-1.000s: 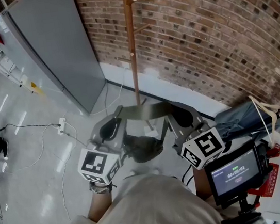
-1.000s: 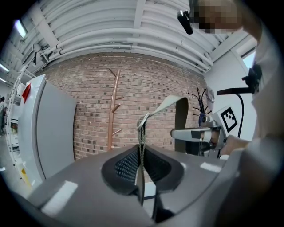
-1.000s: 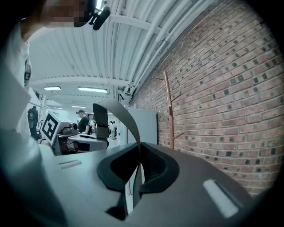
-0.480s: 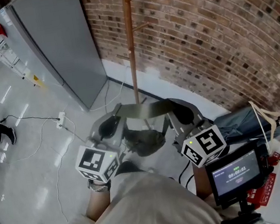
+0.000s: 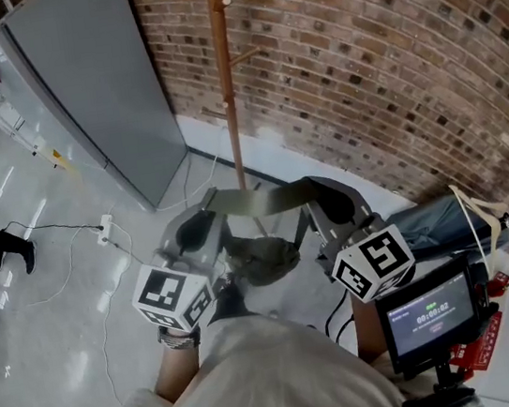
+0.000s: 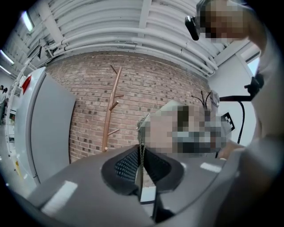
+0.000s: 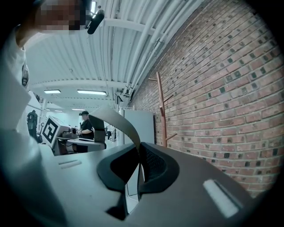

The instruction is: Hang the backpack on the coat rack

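An olive-grey backpack strap (image 5: 259, 201) stretches level between my two grippers, and the dark backpack body (image 5: 263, 259) hangs below it. My left gripper (image 5: 211, 206) is shut on the strap's left end, seen edge-on (image 6: 141, 156) between its pads. At the other end my right gripper (image 5: 307, 190) is shut on the strap (image 7: 119, 121), which curls up out of its jaws. The wooden coat rack (image 5: 225, 79) stands ahead by the brick wall, apart from the strap; its pegs show in the left gripper view (image 6: 111, 106) and the right gripper view (image 7: 162, 111).
A tall grey cabinet (image 5: 95, 89) stands left of the rack, the brick wall (image 5: 384, 55) behind it. A cable and power strip (image 5: 107, 231) lie on the floor. Blue cloth (image 5: 437, 218) and a small screen (image 5: 432, 312) sit at the right.
Both grippers have carried the strap and hanging backpack a little way across the floor. The rack pole now sits slightly further left in the head view. Both grips hold.
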Demonstrator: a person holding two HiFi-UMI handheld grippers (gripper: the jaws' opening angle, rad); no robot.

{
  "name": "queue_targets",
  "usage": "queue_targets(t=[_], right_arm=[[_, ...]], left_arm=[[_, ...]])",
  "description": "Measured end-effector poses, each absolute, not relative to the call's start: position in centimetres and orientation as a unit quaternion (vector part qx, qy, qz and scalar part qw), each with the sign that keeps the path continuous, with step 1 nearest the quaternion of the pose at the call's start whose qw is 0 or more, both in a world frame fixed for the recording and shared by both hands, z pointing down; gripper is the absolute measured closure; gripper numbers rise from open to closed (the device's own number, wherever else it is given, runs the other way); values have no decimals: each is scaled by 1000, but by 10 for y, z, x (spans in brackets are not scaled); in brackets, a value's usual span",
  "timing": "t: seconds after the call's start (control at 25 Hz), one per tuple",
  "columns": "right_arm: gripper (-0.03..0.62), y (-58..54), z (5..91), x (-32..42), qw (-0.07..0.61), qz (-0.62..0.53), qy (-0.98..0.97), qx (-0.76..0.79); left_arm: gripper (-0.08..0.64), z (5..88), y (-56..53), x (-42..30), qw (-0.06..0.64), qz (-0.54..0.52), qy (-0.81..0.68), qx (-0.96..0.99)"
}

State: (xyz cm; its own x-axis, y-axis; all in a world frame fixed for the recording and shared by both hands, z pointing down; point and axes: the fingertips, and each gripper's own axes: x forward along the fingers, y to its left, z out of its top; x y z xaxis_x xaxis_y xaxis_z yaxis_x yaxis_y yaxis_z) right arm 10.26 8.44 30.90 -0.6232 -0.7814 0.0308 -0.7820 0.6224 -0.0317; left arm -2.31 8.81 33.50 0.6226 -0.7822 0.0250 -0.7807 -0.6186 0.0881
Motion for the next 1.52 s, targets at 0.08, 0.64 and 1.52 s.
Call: queue_targets(t=[0.08, 0.64, 1.52], right_arm=[[586, 77, 310, 101, 8, 22, -900, 436], [586, -10, 317, 79, 16, 37, -887, 459], [586, -134, 327, 48, 6, 89, -858, 506]], left_arm=[[545, 336, 78, -26, 48, -10, -432, 901], [545, 344, -13, -51, 62, -8, -395, 916], [545, 359, -139, -92, 116, -9, -348, 930]])
